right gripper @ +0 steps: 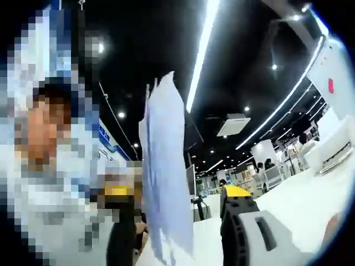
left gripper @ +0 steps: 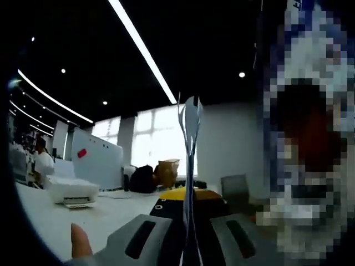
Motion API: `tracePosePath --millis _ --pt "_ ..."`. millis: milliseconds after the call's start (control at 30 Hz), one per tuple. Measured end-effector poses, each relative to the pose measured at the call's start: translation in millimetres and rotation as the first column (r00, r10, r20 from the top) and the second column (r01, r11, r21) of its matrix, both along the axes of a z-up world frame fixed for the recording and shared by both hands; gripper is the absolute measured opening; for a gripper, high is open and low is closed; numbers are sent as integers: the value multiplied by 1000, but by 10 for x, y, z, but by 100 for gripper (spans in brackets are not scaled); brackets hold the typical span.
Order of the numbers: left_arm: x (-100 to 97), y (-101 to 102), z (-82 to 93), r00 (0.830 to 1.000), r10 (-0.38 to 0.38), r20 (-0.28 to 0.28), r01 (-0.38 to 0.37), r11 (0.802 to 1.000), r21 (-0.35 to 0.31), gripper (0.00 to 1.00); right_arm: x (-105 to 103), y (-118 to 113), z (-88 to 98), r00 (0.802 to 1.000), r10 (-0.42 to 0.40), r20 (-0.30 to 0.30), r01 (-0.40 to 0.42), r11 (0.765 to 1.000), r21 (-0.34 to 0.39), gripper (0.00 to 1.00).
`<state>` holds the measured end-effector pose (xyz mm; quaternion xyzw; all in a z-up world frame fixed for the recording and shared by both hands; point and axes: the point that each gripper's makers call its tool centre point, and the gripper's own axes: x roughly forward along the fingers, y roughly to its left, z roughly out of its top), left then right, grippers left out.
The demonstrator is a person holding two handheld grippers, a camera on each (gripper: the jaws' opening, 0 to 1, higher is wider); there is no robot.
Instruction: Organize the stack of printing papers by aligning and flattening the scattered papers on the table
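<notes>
In the left gripper view, the left hand-held gripper (left gripper: 186,235) rises from the bottom centre with its two grey jaws drawn close together, grasping a thin stack of papers (left gripper: 189,166) edge-on. The sheets stand upright between the jaws and reach to the middle of the frame, their top edges fanning slightly apart. A fingertip (left gripper: 79,241) shows at lower left, above the white worktop (left gripper: 50,219), where a white printer (left gripper: 73,192) sits at left.

In the right gripper view, the right hand-held gripper (right gripper: 183,244) sits at the bottom, a dark jaw at left and a grey one at right. The papers (right gripper: 165,172) stand between them, nearer the left jaw, running up to the upper centre. Whether the jaws pinch the sheets cannot be told.
</notes>
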<state>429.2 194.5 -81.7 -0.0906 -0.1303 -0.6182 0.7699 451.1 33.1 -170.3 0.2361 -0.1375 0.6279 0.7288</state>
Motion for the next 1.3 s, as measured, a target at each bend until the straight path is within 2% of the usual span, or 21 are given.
tracePosePath --millis 33,67,100,167,200,267,300,367,433,500,533,733,933,1000,1033,1067,1167,1200,1233,1267,1300 --pt "1 -2 -54 1000 8 3 -8 1000 1 6 -65 -2 5 999 34 31 -33 999 -10 12" --pt "15 3 -83 1000 11 2 -11 1000 3 6 -61 -15 9 999 29 36 -28 1000 -8 0" --pt "24 -7 -159 1000 24 -5 -24 1000 10 6 -65 -34 8 999 23 38 -23 1000 -5 0" --pt "30 -14 -286 999 38 9 -38 999 11 6 -41 -94 -32 995 -23 99 28 998 -51 0" --pt "49 -21 -353 999 43 10 -43 999 12 6 -31 -125 -54 995 -38 96 45 997 -67 0" --pt "164 0 -546 988 130 85 -135 989 58 7 -67 -201 -47 994 -48 103 56 995 -79 0" --pt "185 -16 -693 986 137 90 -145 985 93 9 -35 -268 -77 987 -91 133 106 988 -112 0" --pt "212 -59 -900 991 128 38 -132 983 131 16 -51 -327 -97 989 -87 117 102 986 -130 0" --pt "243 -92 -1032 990 139 24 -142 978 151 20 -67 -341 -166 990 -90 106 106 982 -156 0" --pt "233 -106 -1136 994 110 2 -109 984 143 6 -82 -333 -230 992 -83 95 98 980 -170 0" --pt "198 -131 -1188 996 87 -36 -81 987 141 6 -78 -334 -254 992 -88 90 103 978 -182 0" --pt "212 -134 -1162 995 93 -20 -89 986 142 6 -97 -366 -274 991 -87 103 105 975 -193 0" --pt "344 -302 -795 996 91 0 -90 987 133 6 -29 -523 -80 980 -149 130 168 975 -143 0" --pt "441 -367 -727 996 93 -2 -92 984 151 6 88 -593 -76 974 -203 98 216 966 -142 0" --pt "506 -382 -720 994 109 8 -109 981 160 6 91 -603 -94 978 -185 93 197 970 -141 0" --pt "550 -401 -721 993 114 4 -113 981 160 6 121 -622 -131 980 -189 60 196 970 -141 0" --pt "507 -439 -864 995 103 -6 -101 983 156 7 57 -649 -290 971 -214 108 229 960 -160 0" --pt "475 -452 -923 994 107 -4 -105 985 134 12 28 -659 -336 969 -215 118 232 959 -163 7" --pt "467 -466 -978 994 107 0 -106 986 131 19 52 -668 -424 969 -224 100 240 951 -195 24" --pt "486 -493 -1067 994 111 3 -110 984 137 24 74 -663 -494 972 -223 70 233 946 -225 31" --pt "522 -512 -1166 992 128 -14 -124 980 154 24 107 -651 -540 974 -222 53 228 942 -245 30"
